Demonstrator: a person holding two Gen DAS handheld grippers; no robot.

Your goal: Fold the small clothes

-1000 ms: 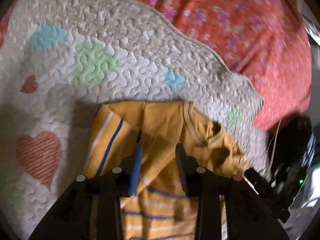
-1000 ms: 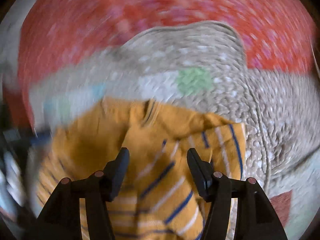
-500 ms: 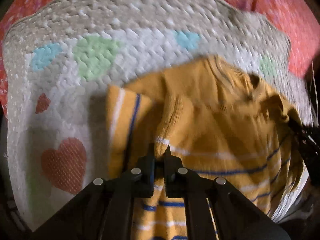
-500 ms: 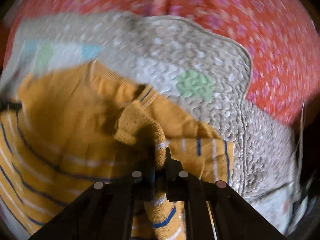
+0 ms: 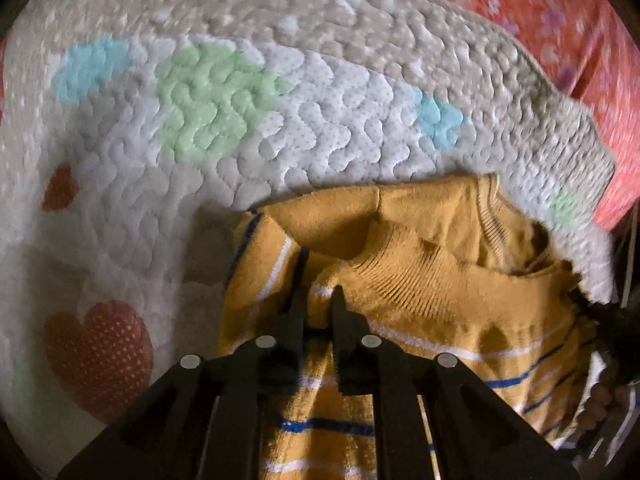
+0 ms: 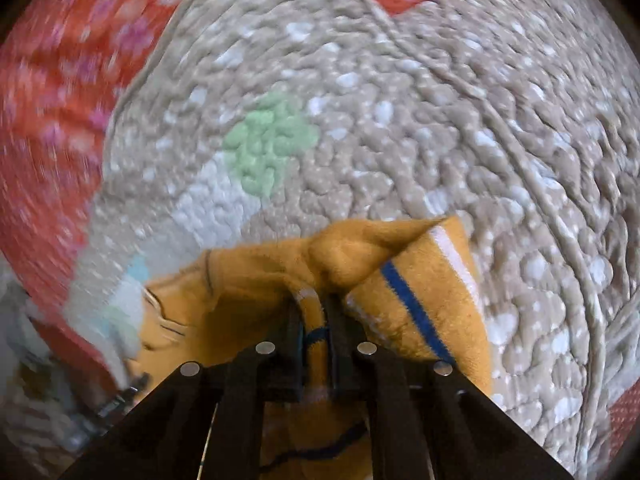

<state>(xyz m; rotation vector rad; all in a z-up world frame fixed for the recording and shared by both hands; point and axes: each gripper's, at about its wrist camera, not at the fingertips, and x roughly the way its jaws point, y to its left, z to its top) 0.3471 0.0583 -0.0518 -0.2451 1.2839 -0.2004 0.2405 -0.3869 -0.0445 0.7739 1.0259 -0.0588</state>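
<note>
A small mustard-yellow sweater (image 5: 420, 280) with white and blue stripes lies bunched on a quilted mat (image 5: 240, 128). My left gripper (image 5: 320, 292) is shut on a striped fold of the sweater near its ribbed hem. In the right wrist view the same sweater (image 6: 360, 264) shows with a folded striped sleeve to the right. My right gripper (image 6: 316, 304) is shut on a pinch of its yellow fabric. The cloth between the two grippers is lifted and creased. The lower part of the sweater is hidden behind the gripper bodies.
The quilted mat (image 6: 440, 120) is beige and white with green, blue and red heart patches. Under it lies a red floral bedsheet (image 5: 560, 20), also in the right wrist view (image 6: 60, 100). A person's fingers (image 5: 600, 400) show at the right edge.
A second ago both grippers were open over the sweater. They have shut on its fabric and pulled it, so the sweater now sits lower and more bunched in both views.
</note>
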